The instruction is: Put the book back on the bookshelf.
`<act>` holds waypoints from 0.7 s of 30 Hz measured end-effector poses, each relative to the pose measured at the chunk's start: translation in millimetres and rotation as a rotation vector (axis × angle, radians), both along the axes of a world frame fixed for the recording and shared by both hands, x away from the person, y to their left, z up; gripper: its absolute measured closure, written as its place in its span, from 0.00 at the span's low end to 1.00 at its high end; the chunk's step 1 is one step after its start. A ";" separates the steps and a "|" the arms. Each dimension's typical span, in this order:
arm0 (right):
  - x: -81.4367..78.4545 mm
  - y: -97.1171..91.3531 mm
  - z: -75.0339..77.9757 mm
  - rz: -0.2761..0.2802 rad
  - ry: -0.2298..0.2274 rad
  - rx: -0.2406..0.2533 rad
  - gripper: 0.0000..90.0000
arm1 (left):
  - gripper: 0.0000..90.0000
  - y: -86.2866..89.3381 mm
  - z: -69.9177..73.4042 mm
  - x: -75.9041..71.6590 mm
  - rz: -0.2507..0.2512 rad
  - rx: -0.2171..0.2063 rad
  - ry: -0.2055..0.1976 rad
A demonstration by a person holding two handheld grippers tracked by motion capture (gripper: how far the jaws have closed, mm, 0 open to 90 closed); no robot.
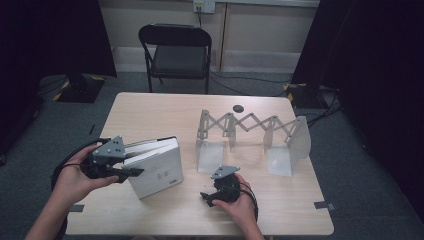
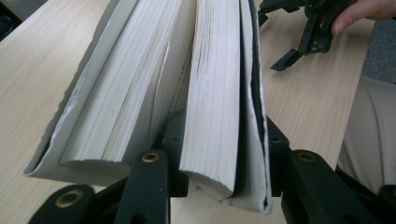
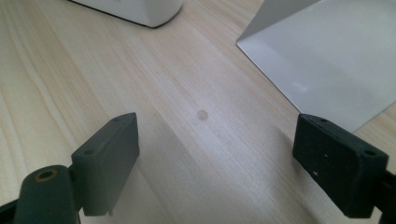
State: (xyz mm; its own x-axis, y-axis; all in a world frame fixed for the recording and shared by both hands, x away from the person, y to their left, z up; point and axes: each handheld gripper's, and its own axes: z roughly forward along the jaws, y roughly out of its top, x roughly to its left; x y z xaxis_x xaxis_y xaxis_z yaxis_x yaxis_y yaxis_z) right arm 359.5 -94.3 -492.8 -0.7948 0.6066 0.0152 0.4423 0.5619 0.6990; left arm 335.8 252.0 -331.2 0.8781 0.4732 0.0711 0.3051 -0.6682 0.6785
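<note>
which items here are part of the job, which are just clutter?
In the job:
- thick white paperback book, pinched by left gripper
- white expanding accordion book rack, likely

Lying about:
- black folding chair
- small dark round disc
- right gripper, open, idle

book (image 2: 215, 107): matt paper, frayed cover | table (image 3: 196, 154): smooth pale wood | rack (image 1: 250, 135): matt frosted plastic

Open jaws over bare table (image 3: 140, 70)

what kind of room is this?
Likely a lab or recording studio, not a home: black curtains flank the wooden table, cables trail across grey carpet, and a folding chair stands behind it.
</note>
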 end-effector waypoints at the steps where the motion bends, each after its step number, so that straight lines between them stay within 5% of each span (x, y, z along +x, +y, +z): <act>1: 0.0 0.4 0.8 0.002 0.003 0.003 0.16 | 0.70 0.3 0.0 0.0 0.004 -0.002 0.002; 21: 4.7 19.0 21.8 0.117 0.014 0.002 0.18 | 0.39 9.9 -6.2 -3.3 0.055 -0.074 -0.001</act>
